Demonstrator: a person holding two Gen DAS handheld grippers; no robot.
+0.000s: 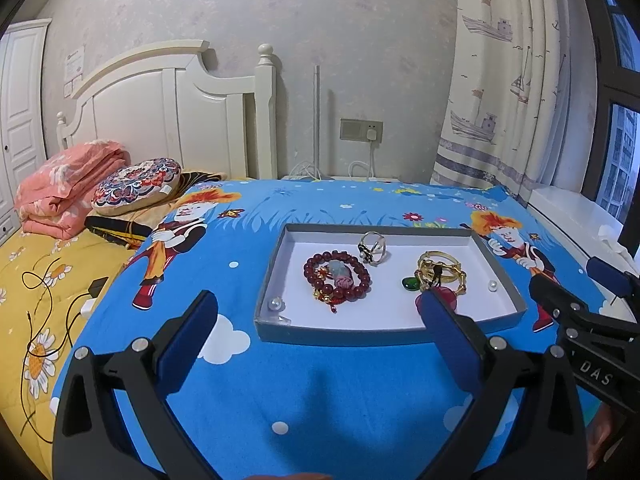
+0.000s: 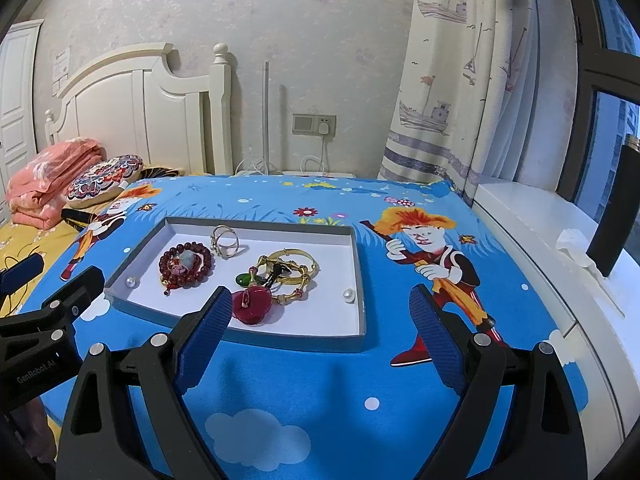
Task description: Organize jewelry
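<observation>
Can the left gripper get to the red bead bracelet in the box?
Probably yes. The left gripper is open, and the red bead bracelet lies uncovered in the shallow box ahead; only its low rim lies between.

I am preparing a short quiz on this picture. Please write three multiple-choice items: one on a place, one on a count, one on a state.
1. Where does the dark red bead bracelet lie?
A. in the shallow grey tray
B. on the blue cartoon cloth
C. on the pillow

2. How many loose white pearls are in the tray?
A. none
B. two
C. five

3. How do the jaws of the left gripper stand?
A. shut on a ring
B. shut, empty
C. open, empty

Key: 1 A, it rests on the white floor; 2 B, one at each near corner; 3 C, wide gap.
</observation>
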